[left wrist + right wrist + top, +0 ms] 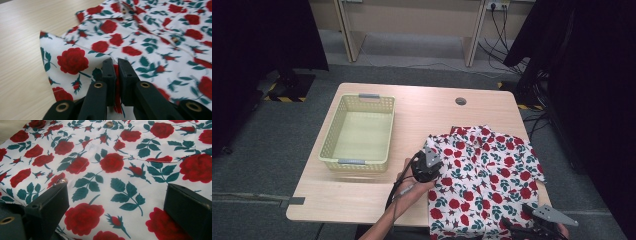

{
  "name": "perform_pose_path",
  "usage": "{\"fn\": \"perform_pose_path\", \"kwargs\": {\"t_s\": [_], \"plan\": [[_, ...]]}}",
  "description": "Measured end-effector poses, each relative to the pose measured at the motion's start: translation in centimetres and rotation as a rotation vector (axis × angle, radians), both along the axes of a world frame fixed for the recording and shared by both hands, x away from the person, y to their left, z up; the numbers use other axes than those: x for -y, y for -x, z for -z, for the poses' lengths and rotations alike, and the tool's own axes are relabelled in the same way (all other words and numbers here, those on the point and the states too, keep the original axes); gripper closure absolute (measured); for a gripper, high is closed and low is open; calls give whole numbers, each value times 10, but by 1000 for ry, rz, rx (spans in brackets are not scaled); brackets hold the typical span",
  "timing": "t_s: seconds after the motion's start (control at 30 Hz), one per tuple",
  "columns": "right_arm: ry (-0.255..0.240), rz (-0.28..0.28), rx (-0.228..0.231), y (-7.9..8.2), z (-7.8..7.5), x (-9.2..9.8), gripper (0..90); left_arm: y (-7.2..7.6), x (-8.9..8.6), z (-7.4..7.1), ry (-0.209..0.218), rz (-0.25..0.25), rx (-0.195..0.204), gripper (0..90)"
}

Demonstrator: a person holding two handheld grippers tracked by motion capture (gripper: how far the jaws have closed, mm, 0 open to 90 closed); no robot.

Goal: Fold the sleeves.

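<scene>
At the near right of the table, the rose-print shirt lies flat. The left gripper pinches its left edge; the right gripper hovers, jaws apart. Thin fabric may slip free, or the whole shirt drag, if pulled.
</scene>
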State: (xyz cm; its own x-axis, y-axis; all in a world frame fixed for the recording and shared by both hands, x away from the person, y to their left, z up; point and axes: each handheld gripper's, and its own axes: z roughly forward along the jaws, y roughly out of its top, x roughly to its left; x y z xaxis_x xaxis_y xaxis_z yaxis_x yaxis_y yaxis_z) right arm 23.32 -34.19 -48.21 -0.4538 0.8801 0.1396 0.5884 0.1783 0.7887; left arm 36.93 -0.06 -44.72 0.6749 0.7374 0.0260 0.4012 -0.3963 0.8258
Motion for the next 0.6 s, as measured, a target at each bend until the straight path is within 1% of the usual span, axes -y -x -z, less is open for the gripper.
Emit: {"fn": "perform_pose_path", "kwargs": {"t_s": [0.1, 0.17, 0.2, 0.3, 0.37, 0.43, 0.47, 0.57, 0.6], "plan": [[1, 2, 2, 0, 0, 1, 61, 2, 11, 1, 3, 26, -7, 817], [-1, 3, 3, 0, 0, 1, 61, 3, 14, 1, 1, 36, -11, 789], [-2, 2, 3, 0, 0, 1, 61, 3, 16, 2, -3, 46, -15, 789], [0, -1, 2, 0, 0, 1, 61, 4, 19, 4, 18, 58, -39, 709], [0, -1, 2, 0, 0, 1, 61, 4, 19, 4, 39, 60, -63, 627], [-1, -1, 2, 0, 0, 1, 61, 3, 18, 3, 56, 45, -69, 562], [0, -1, 2, 0, 0, 1, 61, 2, 16, 2, 70, 35, -76, 506], [0, -1, 1, 0, 0, 1, 61, -1, 10, -3, 101, -17, -78, 377], [0, -1, 1, 0, 0, 1, 61, -3, 8, -4, 108, -25, -80, 363]]}}
